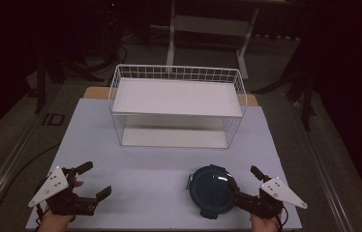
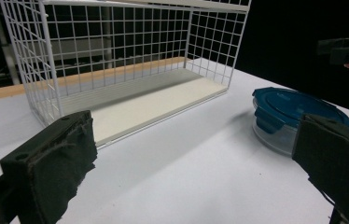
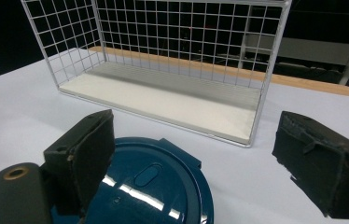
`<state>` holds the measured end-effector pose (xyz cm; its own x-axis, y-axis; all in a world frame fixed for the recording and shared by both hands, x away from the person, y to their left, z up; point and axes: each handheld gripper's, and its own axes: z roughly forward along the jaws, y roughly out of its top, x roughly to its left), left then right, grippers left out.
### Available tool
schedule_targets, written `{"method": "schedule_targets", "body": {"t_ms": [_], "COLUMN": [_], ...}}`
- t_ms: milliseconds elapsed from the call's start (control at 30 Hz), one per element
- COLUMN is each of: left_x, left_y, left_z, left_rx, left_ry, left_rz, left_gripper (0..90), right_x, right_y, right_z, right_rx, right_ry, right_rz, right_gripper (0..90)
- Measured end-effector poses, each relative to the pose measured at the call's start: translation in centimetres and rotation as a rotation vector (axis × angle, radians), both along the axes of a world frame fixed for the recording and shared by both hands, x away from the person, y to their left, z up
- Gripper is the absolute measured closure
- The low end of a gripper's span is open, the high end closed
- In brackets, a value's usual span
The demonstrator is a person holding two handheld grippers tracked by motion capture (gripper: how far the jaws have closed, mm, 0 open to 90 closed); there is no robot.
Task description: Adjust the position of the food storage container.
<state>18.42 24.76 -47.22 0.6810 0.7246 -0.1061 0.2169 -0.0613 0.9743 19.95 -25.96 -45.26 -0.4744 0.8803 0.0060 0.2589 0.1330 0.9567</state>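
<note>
A round container with a dark blue clip lid (image 1: 212, 191) sits on the white table (image 1: 145, 164) near its front edge, right of centre. My right gripper (image 1: 243, 180) is open beside it. In the right gripper view the right gripper (image 3: 200, 158) has one jaw over the lid (image 3: 149, 182) and the other off the lid's right side, gripping nothing. My left gripper (image 1: 94, 180) stands open at the front left, well apart from the container. Between the wide jaws of the left gripper (image 2: 193, 163) is bare table, and the container (image 2: 294, 112) lies to the right.
A white wire rack (image 1: 176, 72) with an upper and a lower shelf stands at the back middle of the table, its open side facing me; both shelves are bare. The lower shelf (image 3: 163, 98) lies just beyond the container. Dark floor and a frame lie behind.
</note>
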Motion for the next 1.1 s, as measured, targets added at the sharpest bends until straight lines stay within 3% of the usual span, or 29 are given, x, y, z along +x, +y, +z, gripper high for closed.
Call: {"method": "schedule_targets", "body": {"t_ms": [200, 367, 467, 567, 633, 767, 933, 1100], "left_x": [-0.1, -0.1, -0.1, 0.0, 0.0, 0.1, 0.0, 0.1], "left_y": [0.0, 0.0, -0.1, -0.1, -0.1, -0.2, -0.2, -0.2], "left_z": [0.1, 0.3, 0.2, 0.3, 0.3, 0.2, 0.2, 0.2], "left_rx": [-0.001, -0.002, 0.001, -0.003, -0.002, -0.002, 0.001, 0.001], "left_ry": [-0.008, -0.015, -0.014, -0.014, -0.014, -0.011, -0.012, -0.012], "left_rz": [0.004, 0.004, 0.005, 0.004, 0.003, 0.003, -0.001, -0.003], "left_gripper": [0.0, 0.0, 0.0, 0.0, 0.0, 0.0, 0.0, 0.0], "right_x": [-0.2, -0.1, 0.2, 0.4, 0.4, 0.4, 0.2, -0.5], "right_y": [0.0, -0.2, -0.4, -0.5, -0.8, -1.2, -2.3, -3.0], "right_z": [0.5, 1.9, 2.3, 2.4, 2.4, 2.0, 0.8, -0.6], "right_rx": [0.018, 0.033, 0.038, 0.010, 0.022, 0.002, 0.013, -0.054], "right_ry": [-0.011, -0.034, 0.001, 0.026, 0.047, 0.084, 0.169, 0.217], "right_rz": [0.007, 0.015, 0.044, 0.048, 0.082, 0.110, 0.127, 0.121], "right_gripper": [12.2, 12.1, 12.1, 12.1, 12.3, 14.1, 33.9, 58.5]}}
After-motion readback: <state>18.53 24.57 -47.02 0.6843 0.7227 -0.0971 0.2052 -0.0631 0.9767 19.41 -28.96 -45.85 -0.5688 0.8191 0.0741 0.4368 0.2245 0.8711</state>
